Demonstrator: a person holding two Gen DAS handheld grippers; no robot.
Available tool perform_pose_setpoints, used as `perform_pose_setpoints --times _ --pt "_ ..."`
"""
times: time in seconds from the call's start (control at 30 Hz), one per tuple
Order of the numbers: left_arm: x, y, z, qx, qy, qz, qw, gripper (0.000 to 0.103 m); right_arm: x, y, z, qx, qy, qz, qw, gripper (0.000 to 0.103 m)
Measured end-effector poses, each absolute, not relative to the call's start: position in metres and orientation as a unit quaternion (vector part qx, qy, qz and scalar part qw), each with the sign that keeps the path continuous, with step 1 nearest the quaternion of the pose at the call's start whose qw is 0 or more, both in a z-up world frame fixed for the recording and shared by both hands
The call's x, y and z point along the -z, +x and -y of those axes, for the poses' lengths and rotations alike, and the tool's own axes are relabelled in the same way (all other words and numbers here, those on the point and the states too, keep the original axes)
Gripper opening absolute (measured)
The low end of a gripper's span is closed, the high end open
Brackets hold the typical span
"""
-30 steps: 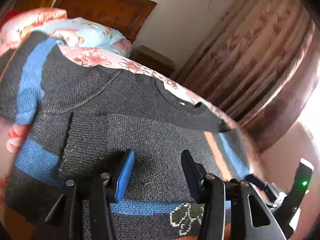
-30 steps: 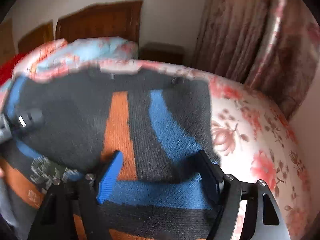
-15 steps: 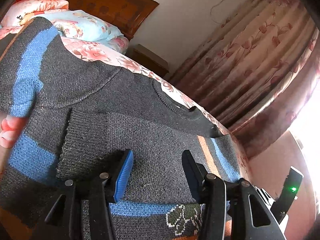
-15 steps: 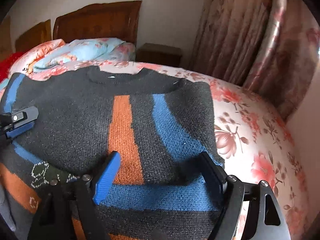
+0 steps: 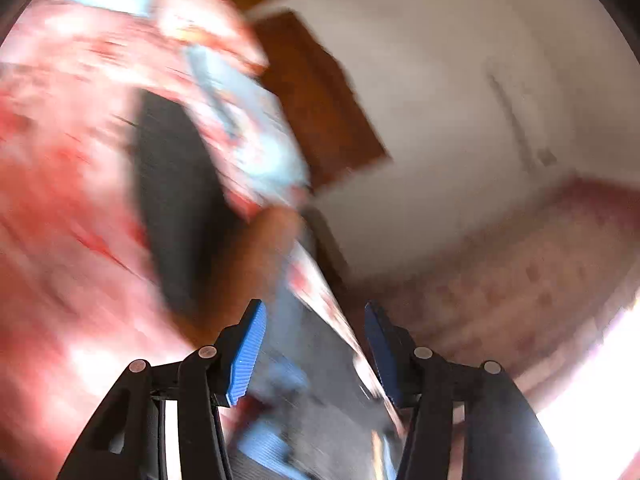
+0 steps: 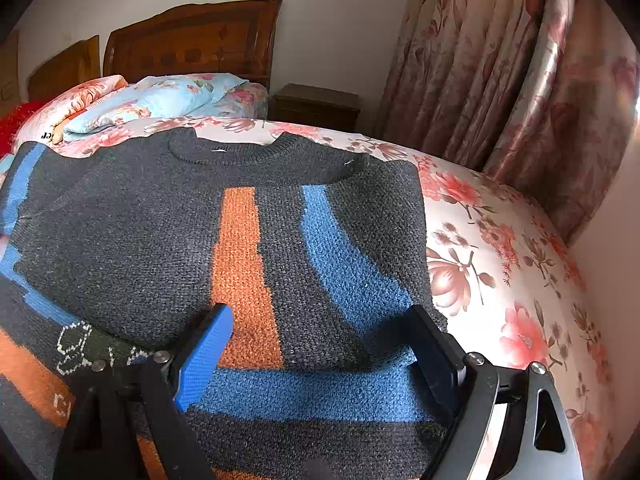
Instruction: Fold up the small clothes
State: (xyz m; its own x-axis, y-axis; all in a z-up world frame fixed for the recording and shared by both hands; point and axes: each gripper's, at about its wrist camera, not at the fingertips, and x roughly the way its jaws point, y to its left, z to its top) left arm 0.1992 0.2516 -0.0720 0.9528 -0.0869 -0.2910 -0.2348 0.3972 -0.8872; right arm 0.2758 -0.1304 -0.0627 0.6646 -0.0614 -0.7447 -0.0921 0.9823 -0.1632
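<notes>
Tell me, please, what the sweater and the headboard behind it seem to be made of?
The sweater looks like knitted yarn, probably wool or acrylic: coarse visible stitches, ribbed collar, matte fuzzy surface. The headboard looks like dark brown wood with a slight sheen; carved panels show.

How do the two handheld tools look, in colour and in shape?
Both match. The left tool and the right tool each have two black, angular metal fingers with silver round rivets and triangular cut-outs. One finger carries a bright blue ribbed pad; the facing pad looks darker. No cables, markings or sleeves show.
</notes>
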Motion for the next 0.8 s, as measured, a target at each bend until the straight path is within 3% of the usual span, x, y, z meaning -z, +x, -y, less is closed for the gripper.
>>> perform_pose_setpoints --times 0.2,0.43,0.5,0.53,0.8 --pt "0.104 0.215 -0.354 -0.164 -0.588 -0.192 0.769 0.051 0.063 0.275 0.129 -0.014 -0.087 -0.41 0.908 0.103" --pt "0.099 0.27 -0.371 -0.122 -0.533 -0.255 0.798 0.049 0.063 0.275 0.13 -0.017 -0.083 -0.409 0.908 0.103" --pt "0.101 0.275 -0.371 -0.108 -0.525 -0.265 0.802 0.019 0.063 0.275 0.13 -0.017 -0.083 -0.409 0.908 0.103" --pt "0.105 0.272 -0.373 -0.101 -0.542 -0.263 0.791 0.017 0.063 0.274 0.13 -0.017 -0.083 -0.409 0.909 0.103" --pt "0.056 0.165 -0.387 -0.105 -0.596 -0.068 0.793 0.012 0.062 0.273 0.131 -0.02 -0.08 -0.408 0.909 0.103"
